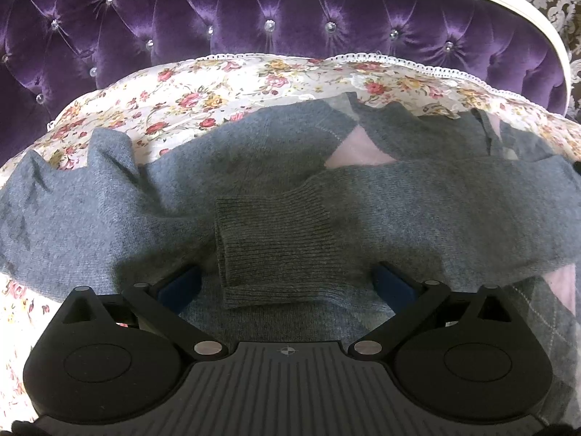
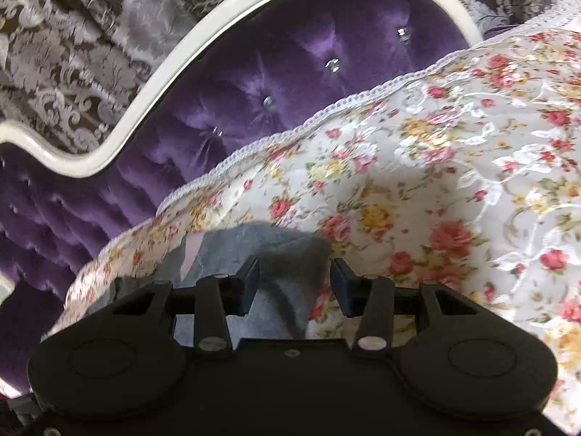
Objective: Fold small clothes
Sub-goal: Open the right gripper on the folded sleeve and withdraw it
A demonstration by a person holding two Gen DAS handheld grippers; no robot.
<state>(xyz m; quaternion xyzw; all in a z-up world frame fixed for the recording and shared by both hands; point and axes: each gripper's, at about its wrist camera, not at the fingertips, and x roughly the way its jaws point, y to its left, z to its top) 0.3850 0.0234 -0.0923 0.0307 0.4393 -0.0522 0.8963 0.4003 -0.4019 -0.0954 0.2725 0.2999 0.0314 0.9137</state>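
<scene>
**Sleeve laid across, right side being gathered**

While the grey sweater point(image 1: 152, 196) lies spread on the floral bedspread point(image 1: 203, 87), just below the purple tufted headboard point(image 1: 254, 18), one sleeve is laid across the body with its ribbed cuff point(image 1: 276, 239) ending near the sweater's middle. Pink argyle diamonds show above the sleeve, toward the headboard.

Left gripper point(image 1: 287, 283): jaws spread wide, one on each side of the cuff, holding nothing. Probably hovering there to pin the folded sleeve or keep it from sliding.

Right gripper point(image 2: 295, 283): jaws partly open with a raised hump of grey knit point(image 2: 290, 250) between them at the sweater's edge. Pads do not clearly press the cloth, so no firm grip yet. View is tilted and a bit blurred. Position at the edge suggests it is lining up to pinch that side and carry it over toward the cuff.

Fold looks early: one sleeve in, body not yet folded.
</scene>
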